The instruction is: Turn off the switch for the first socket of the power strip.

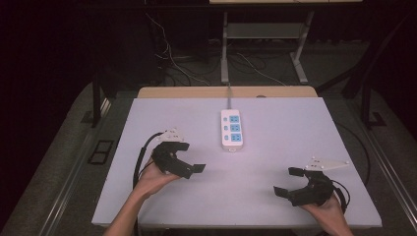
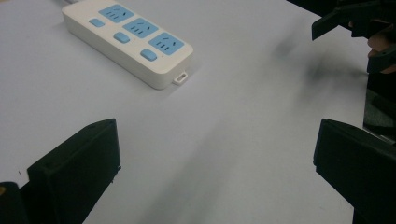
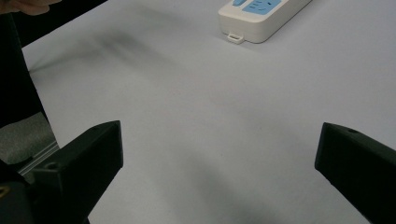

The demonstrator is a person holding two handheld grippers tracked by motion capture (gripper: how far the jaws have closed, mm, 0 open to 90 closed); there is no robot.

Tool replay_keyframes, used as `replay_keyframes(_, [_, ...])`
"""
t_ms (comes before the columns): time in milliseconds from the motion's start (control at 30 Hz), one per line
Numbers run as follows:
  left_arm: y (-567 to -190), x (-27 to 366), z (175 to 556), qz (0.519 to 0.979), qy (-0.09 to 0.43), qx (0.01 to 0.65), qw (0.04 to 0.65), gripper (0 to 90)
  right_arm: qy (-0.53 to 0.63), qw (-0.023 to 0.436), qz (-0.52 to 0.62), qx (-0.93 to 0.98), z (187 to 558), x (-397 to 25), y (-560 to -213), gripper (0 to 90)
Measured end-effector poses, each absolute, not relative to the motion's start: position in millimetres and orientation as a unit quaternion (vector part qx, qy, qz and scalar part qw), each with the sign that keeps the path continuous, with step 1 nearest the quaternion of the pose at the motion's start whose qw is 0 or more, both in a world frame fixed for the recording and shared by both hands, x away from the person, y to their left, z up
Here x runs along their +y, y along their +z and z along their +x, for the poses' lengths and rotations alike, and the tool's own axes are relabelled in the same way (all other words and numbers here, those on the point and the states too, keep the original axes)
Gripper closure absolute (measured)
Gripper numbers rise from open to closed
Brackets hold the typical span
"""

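The white desk [image 1: 275,196] carries just 1 item, a white power strip [image 1: 232,130] with 3 blue socket faces, lying lengthwise near the far middle with its cable running off the far edge. In the left gripper view the strip [image 2: 128,42] sits ahead and to the left, well apart from the jaws; in the right gripper view its near end [image 3: 261,16] shows at the top edge.

The left hand-held gripper [image 1: 189,157] hovers near the strip's front-left, jaws spread wide and empty. The right hand-held gripper [image 1: 285,182] sits by the near right corner, jaws also spread wide with nothing between them, well apart from the strip.

Likely risks, biggest first. The strip looks light and the desk smooth, so a 1-sided push from the left hand-held gripper could slide or spin it instead of seating it between the jaws. The cable could drag or resist if the strip is pulled toward the person. The small hanging tab [image 2: 180,77] at the near end is a poor grip point and may slip. A jaw tip could also press a blue switch by accident.
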State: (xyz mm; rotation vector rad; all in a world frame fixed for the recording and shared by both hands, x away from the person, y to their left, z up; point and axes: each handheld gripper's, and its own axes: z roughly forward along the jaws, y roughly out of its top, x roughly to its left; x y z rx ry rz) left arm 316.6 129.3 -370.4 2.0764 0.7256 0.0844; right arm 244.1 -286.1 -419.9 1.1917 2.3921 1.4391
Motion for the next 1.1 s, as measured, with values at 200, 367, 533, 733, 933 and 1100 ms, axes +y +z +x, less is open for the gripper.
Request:
replay_keyframes(200, [-366,123,326,0.845,0.034,0.289,0.448,0.0,0.472,0.053,0.391,0.788,244,-286,-420,0.8])
replay_keyframes(367, [-363,120,331,0.848,0.035,0.286,0.446,0.0,0.471,0.052,0.390,0.789,244,-286,-420,0.8])
replay_keyframes(533, [-358,116,338,0.852,0.036,0.281,0.441,0.0,0.471,0.053,0.390,0.789,244,-287,-420,0.8])
replay_keyframes(733, [-353,112,346,0.854,0.035,0.276,0.439,0.0,0.471,0.054,0.390,0.789,244,-287,-420,0.8])
replay_keyframes(933, [-350,107,353,0.857,0.036,0.272,0.436,0.0,0.472,0.053,0.390,0.789,244,-287,-420,0.8])
replay_keyframes(1100, [-348,103,359,0.859,0.035,0.269,0.434,0.0,0.472,0.054,0.390,0.789,244,-287,-420,0.8])
